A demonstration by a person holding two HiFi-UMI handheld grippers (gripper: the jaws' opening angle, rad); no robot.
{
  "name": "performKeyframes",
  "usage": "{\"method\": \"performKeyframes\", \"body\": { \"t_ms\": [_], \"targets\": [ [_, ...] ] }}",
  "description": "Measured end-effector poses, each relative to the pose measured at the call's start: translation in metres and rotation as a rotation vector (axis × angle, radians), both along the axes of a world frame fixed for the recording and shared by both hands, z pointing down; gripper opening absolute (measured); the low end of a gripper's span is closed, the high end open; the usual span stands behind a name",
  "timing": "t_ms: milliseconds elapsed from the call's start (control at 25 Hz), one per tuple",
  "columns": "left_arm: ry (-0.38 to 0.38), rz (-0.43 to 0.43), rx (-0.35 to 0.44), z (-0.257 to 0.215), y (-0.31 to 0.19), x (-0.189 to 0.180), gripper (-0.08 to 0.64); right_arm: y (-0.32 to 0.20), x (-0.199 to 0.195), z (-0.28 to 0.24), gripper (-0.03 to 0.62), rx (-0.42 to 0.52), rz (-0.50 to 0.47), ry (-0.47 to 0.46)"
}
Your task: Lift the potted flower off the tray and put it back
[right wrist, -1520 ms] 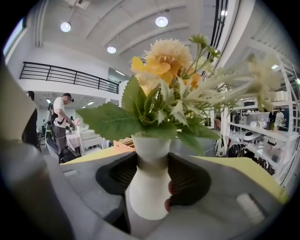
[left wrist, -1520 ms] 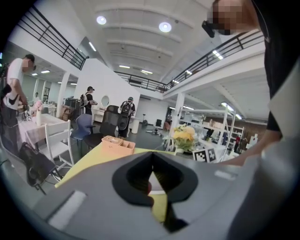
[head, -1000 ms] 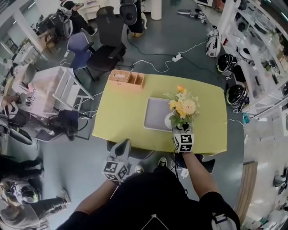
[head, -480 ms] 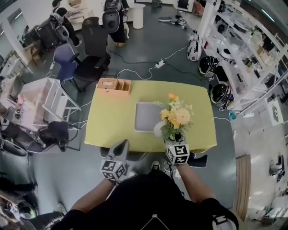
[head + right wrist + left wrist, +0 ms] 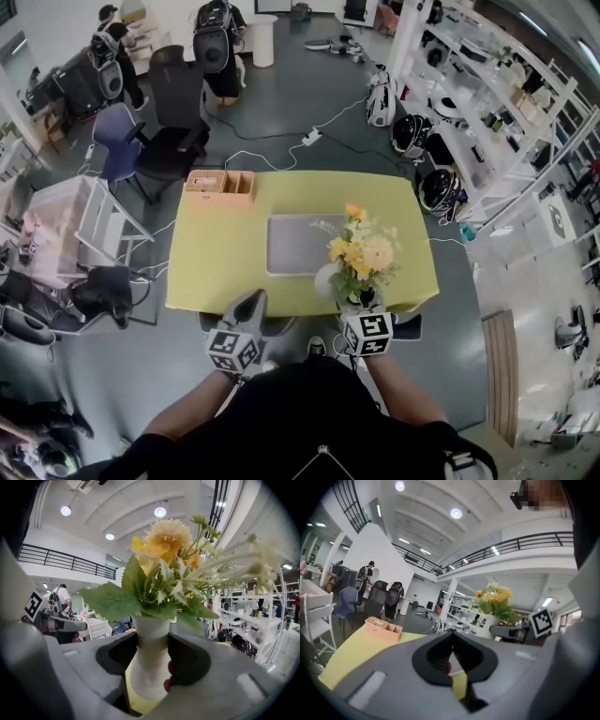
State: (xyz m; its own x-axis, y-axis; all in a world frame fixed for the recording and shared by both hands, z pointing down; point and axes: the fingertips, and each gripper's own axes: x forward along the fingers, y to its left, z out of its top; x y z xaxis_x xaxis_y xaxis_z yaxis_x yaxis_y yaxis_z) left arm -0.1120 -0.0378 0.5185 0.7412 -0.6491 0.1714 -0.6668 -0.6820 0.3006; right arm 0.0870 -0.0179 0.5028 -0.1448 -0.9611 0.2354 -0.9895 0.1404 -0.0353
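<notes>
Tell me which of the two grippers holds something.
The right gripper, shut on the white pot of the potted flower; the left gripper has its jaws together on nothing.

A yellow table (image 5: 211,267) stands on a grey floor (image 5: 314,89). Office chairs (image 5: 173,84) sit behind it. White shelves (image 5: 483,89) line the right.

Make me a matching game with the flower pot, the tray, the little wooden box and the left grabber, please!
Things:
1 potted flower
2 tray
3 wooden box
4 left gripper

States:
A jaws shut, empty
B grey, nothing on it
C at the far left corner of the table
D clamped in the right gripper

Pairs: 1-D, 2-B, 3-C, 4-A
</notes>
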Motion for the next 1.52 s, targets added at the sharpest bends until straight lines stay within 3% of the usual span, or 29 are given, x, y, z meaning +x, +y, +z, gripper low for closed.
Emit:
{"method": "performKeyframes", "body": {
  "t_ms": [920,1120,1280,1520],
  "targets": [
    [-0.015,0.033,0.023,0.002,-0.009,0.027,0.008,0.017,0.009,-0.009,0.209,0.009,0.028,0.001],
    [-0.057,0.038,0.056,0.003,-0.01,0.032,0.008,0.018,0.01,-0.008,0.209,0.005,0.03,-0.003],
    [0.001,0.026,0.028,0.0,-0.013,0.038,0.008,0.018,0.016,-0.009,0.209,0.008,0.032,-0.007],
    [-0.015,0.028,0.016,0.01,-0.015,0.039,0.008,0.017,0.02,-0.003,0.209,0.006,0.042,-0.009]
  ]
}}
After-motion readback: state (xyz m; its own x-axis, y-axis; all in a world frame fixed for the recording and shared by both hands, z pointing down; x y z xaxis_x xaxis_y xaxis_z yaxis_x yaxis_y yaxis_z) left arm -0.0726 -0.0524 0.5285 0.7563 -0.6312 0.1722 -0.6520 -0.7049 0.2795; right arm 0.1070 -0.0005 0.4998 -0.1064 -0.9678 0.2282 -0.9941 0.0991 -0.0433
